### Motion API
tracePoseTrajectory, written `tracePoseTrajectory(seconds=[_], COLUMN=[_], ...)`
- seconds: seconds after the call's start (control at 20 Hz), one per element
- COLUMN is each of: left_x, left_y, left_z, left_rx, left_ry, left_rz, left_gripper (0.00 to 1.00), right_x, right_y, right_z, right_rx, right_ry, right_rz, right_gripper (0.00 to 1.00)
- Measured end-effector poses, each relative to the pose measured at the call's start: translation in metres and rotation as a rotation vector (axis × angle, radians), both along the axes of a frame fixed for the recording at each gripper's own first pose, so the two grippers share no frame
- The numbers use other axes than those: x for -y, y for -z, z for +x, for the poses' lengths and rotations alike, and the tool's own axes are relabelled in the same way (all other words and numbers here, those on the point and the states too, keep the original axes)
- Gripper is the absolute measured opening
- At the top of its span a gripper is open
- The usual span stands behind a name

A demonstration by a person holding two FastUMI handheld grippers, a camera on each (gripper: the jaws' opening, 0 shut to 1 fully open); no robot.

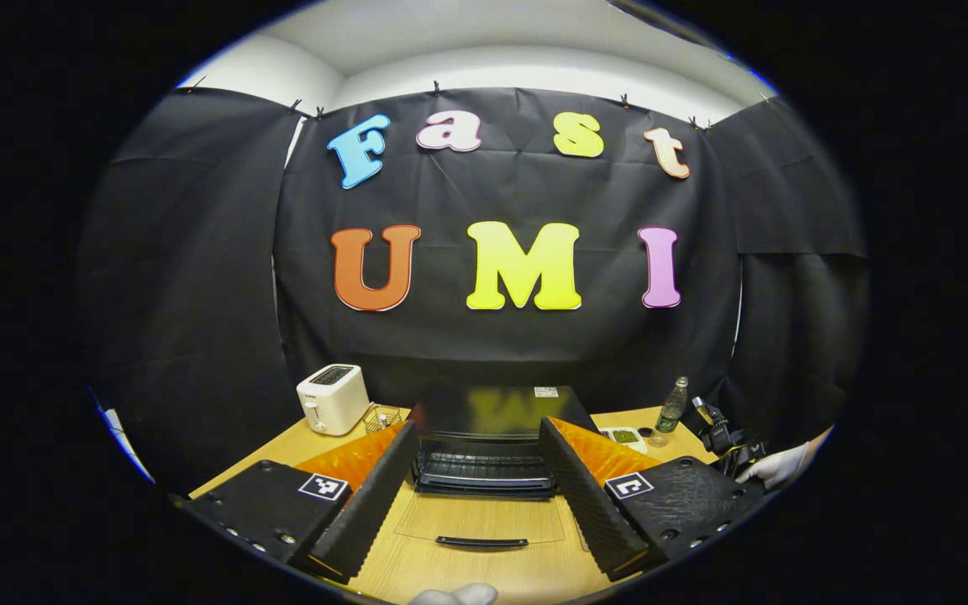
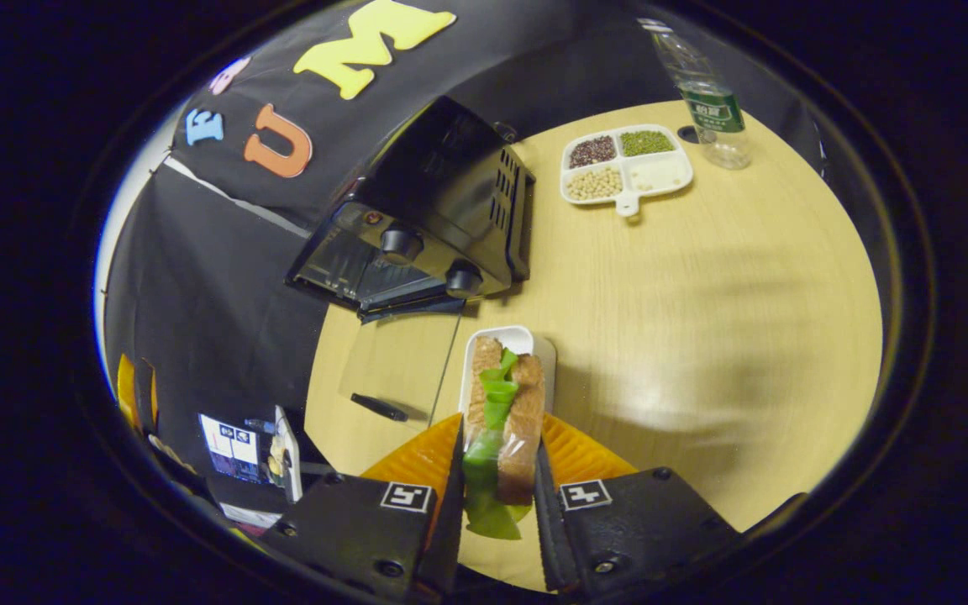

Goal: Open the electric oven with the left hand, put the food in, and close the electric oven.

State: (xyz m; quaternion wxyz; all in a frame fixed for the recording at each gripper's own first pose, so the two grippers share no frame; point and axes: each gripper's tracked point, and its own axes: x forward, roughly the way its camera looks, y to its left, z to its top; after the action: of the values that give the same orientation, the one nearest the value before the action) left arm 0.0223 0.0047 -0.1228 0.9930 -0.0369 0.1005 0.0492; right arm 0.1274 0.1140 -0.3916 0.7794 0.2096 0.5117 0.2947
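The electric oven [image 1: 484,441] is sitting on the table [image 2: 702,319] with its glass door [image 1: 481,521] lying open toward the spread-jawed left gripper [image 1: 471,496], while the right gripper [image 2: 497,496] is clamping the sandwich [image 2: 501,412] over its white tray [image 2: 526,339], where squeezed bread risks slipping or snagging the door.

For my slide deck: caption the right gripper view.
Right gripper shut on bread-and-lettuce sandwich above white rectangular tray, beside open black electric oven.

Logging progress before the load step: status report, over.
Left gripper open, empty. Right gripper shut on sandwich. Oven door down flat. Path clear.
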Motion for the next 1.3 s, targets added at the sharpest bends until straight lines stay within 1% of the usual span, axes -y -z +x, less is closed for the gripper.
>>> tracePoseTrajectory(seconds=[0.05,0.25,0.45,0.8,0.9,1.0,1.1,1.3], left_x=[-0.003,-0.013,-0.022,-0.036,-0.04,-0.044,-0.047,-0.047], left_y=[0.0,0.001,0.005,0.015,0.02,0.028,0.033,0.042], left_z=[-0.001,-0.003,-0.008,-0.014,-0.017,-0.021,-0.024,-0.025], left_rx=[0.001,0.007,-0.004,-0.008,-0.01,-0.025,-0.037,-0.035], left_ry=[0.002,0.031,0.084,0.17,0.199,0.215,0.225,0.236], left_rz=[-0.002,0.002,0.002,-0.006,0.004,0.02,0.029,0.038], left_gripper=[0.95,0.96,0.96,0.95,0.95,0.95,0.95,0.95], right_x=[-0.001,-0.009,-0.031,-0.093,-0.119,-0.145,-0.172,-0.209], right_y=[-0.006,-0.041,-0.064,-0.065,-0.062,-0.064,-0.061,-0.052], right_z=[0.001,0.002,-0.005,-0.013,-0.012,-0.005,0.005,0.035], right_rx=[0.014,0.072,0.114,0.126,0.147,0.176,0.168,0.2], right_ry=[0.01,0.068,0.136,0.345,0.381,0.424,0.485,0.581], right_rz=[-0.001,0.02,0.063,0.193,0.221,0.27,0.338,0.43], right_gripper=[0.33,0.33,0.33,0.32,0.32,0.32,0.33,0.32])
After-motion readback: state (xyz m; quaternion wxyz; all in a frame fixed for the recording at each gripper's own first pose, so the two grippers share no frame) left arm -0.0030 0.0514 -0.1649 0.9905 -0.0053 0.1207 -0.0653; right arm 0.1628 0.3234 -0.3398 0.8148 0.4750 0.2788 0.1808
